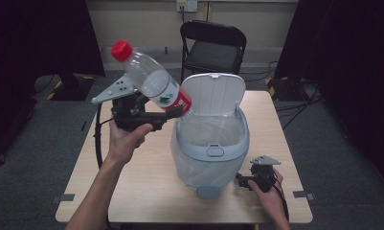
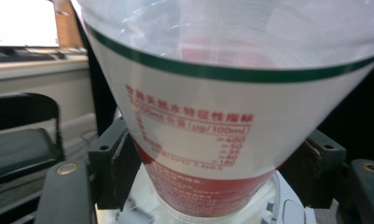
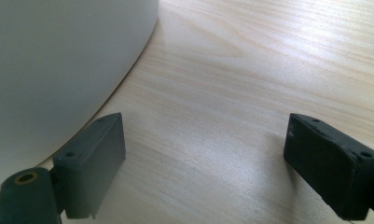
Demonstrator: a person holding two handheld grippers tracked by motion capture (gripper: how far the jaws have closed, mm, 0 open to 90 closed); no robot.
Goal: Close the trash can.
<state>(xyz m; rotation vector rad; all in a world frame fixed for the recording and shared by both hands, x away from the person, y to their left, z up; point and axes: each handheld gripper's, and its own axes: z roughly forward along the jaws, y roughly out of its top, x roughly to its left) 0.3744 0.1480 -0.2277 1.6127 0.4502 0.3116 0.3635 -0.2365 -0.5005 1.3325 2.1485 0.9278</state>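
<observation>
While the left gripper [image 1: 173,114] clamps the base of a clear plastic bottle [image 1: 151,79], the bottle is raised above the table's [image 1: 141,182] left half, tilted with its red cap [image 1: 121,50] up and away from the bin. Its red-and-white label end hangs just over the left rim of the open grey bin [image 1: 211,148], which stands lined with a clear bag near the middle of the table, lid [image 1: 213,93] propped up behind. Near the table's front right edge, the right gripper [image 3: 205,163] rests low beside the bin, jaws spread wide and holding nothing.
</observation>
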